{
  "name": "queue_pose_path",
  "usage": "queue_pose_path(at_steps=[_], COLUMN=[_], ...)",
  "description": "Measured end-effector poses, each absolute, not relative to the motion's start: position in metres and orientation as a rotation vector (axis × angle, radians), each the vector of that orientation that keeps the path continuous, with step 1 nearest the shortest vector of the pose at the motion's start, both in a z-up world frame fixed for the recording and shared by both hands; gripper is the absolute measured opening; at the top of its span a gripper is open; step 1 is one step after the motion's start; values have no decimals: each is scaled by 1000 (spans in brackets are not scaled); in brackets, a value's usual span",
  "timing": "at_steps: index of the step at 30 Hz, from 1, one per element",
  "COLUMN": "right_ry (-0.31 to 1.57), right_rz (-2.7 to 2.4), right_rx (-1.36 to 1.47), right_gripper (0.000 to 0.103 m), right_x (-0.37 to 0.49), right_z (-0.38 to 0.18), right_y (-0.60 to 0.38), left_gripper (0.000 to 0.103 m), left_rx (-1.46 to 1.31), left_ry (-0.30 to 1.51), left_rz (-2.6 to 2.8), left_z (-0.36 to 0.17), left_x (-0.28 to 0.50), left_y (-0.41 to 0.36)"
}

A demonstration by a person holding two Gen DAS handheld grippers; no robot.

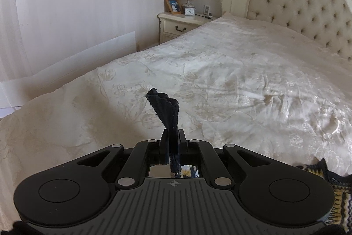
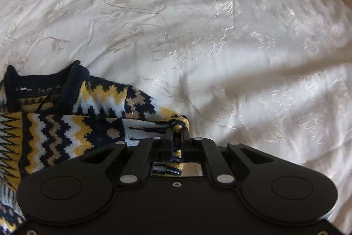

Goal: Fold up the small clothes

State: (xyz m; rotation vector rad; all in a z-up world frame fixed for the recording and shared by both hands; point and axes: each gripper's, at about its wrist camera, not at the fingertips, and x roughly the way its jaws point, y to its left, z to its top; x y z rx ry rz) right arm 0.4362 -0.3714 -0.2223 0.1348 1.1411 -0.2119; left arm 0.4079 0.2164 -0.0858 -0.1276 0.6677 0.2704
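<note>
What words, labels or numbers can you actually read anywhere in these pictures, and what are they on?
None can be read.
The small clock on the nightstand: face too small to make out any numerals.
The framed picture beside it: a photo, no writing visible.
The patterned sweater: only knitted zigzags, no lettering.
The left gripper: a small crosshair mark on its body, no text.

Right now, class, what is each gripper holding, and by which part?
The left gripper pinches a dark navy ribbed edge, apparently of the navy, yellow and white patterned knit sweater. The right gripper pinches its yellow-patterned edge fold.
</note>
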Motion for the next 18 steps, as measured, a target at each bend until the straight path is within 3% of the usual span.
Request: queue_pose_path(at_steps=[1,3,4,9,14,18], right_ry=[1131,1100,1084,1102,1211,1159], right_rz=[-212,-225,-222,-145,-243,-259], right_rx=[118,155,192,197,218,264], right_gripper=[32,58,64,64,65,69], right_x=[435,430,426,403,371,356], right_z=[-221,-214,-210,-200,-232,-221], right_y=[-371,-373,-375,-354,-366,-374], left_gripper=[6,6,6,6,6,6], left_rx=[-122,-122,-121,-121,-119,-98], left_ry=[666,661,656,643,617,575], left_rz=[269,264,262,251,220,173], left_z=[-85,-84,-82,-78,-68,-49], left_x=[408,410,409,410,409,405], left_y=[216,216,216,212,202,184])
